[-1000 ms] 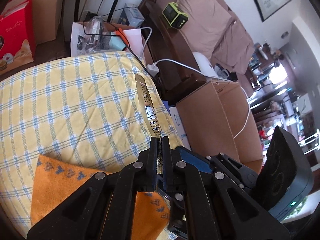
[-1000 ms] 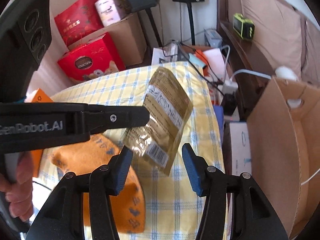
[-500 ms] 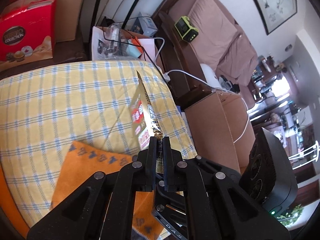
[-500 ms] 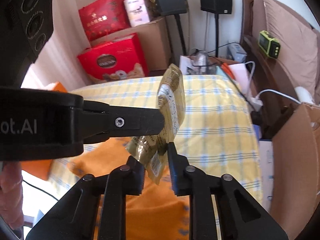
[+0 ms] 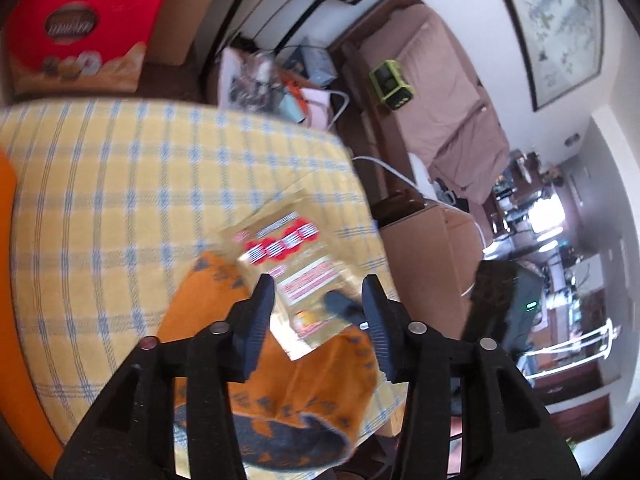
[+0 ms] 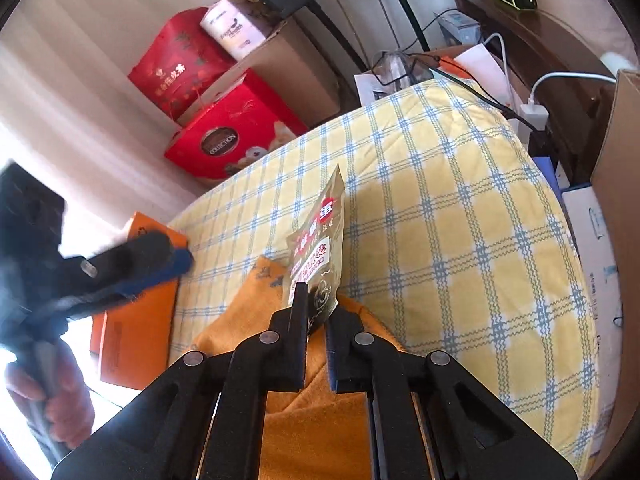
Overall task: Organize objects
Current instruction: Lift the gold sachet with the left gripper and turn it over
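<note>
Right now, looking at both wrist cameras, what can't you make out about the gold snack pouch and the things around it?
- Gold foil snack pouch: left wrist view, motion blur smears its print.
- Same pouch's bottom edge: right wrist view, hidden between the shut right tongs.
- Orange patterned cloth: right wrist view, the tongs' black frame covers most of it.
- Orange cardboard box: right wrist view, partly behind the blurred left tongs.

The right tongs (image 6: 316, 312) have just closed and stand clamped, while the left tongs (image 5: 318, 308) have just opened, fingers apart.
</note>
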`<state>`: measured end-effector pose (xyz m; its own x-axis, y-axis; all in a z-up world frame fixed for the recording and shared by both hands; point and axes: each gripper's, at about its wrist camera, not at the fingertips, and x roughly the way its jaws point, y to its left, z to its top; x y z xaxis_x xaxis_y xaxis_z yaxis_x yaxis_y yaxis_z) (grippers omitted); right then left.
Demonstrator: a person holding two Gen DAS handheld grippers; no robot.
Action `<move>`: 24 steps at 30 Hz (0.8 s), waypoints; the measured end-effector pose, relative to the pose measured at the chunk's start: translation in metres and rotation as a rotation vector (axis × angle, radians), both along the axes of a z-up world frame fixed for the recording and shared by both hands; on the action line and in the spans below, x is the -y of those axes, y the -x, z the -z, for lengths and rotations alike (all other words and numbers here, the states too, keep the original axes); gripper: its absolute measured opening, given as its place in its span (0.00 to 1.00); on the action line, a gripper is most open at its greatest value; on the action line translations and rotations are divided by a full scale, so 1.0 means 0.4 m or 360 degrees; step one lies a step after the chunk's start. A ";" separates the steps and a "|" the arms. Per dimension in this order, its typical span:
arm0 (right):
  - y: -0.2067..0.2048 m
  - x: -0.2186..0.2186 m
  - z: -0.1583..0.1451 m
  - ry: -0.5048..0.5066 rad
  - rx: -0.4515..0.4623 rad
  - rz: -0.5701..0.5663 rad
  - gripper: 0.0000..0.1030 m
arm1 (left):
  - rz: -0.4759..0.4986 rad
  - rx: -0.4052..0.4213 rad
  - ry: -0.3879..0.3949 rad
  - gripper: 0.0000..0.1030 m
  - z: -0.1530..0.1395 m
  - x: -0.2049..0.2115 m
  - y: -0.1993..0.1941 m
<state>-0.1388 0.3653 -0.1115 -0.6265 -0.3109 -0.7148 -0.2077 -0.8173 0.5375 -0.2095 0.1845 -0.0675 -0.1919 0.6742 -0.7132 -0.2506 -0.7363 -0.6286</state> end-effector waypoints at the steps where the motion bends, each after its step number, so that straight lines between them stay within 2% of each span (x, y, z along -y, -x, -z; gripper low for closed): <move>1: -0.001 -0.002 -0.001 0.0025 -0.0009 -0.0001 0.06 | -0.0010 0.0043 -0.0022 0.42 0.024 0.009 0.000; 4: 0.002 0.003 -0.009 0.0039 -0.0026 -0.0010 0.08 | -0.0030 0.0130 -0.0063 0.42 0.076 0.019 -0.001; 8: 0.008 0.009 -0.011 0.0080 -0.0033 0.0003 0.08 | -0.0051 0.0187 -0.0100 0.42 0.108 0.015 0.001; 12: 0.011 -0.011 0.000 0.0231 -0.0035 0.0030 0.08 | -0.0080 0.0272 -0.0228 0.43 0.130 0.014 -0.006; 13: 0.011 -0.019 0.006 0.0292 -0.0023 -0.0002 0.08 | -0.0098 0.0290 -0.0256 0.44 0.138 0.016 -0.008; 16: 0.011 -0.037 0.028 0.0472 0.0054 0.0075 0.07 | -0.0124 0.0354 -0.0320 0.45 0.160 0.014 -0.007; 19: 0.010 -0.044 0.030 0.0530 0.0071 0.0116 0.07 | -0.0107 0.0400 -0.0343 0.45 0.176 0.006 -0.013; 24: 0.014 -0.047 0.030 0.0623 0.0090 0.0109 0.07 | -0.0138 0.0405 -0.0331 0.45 0.181 -0.004 -0.011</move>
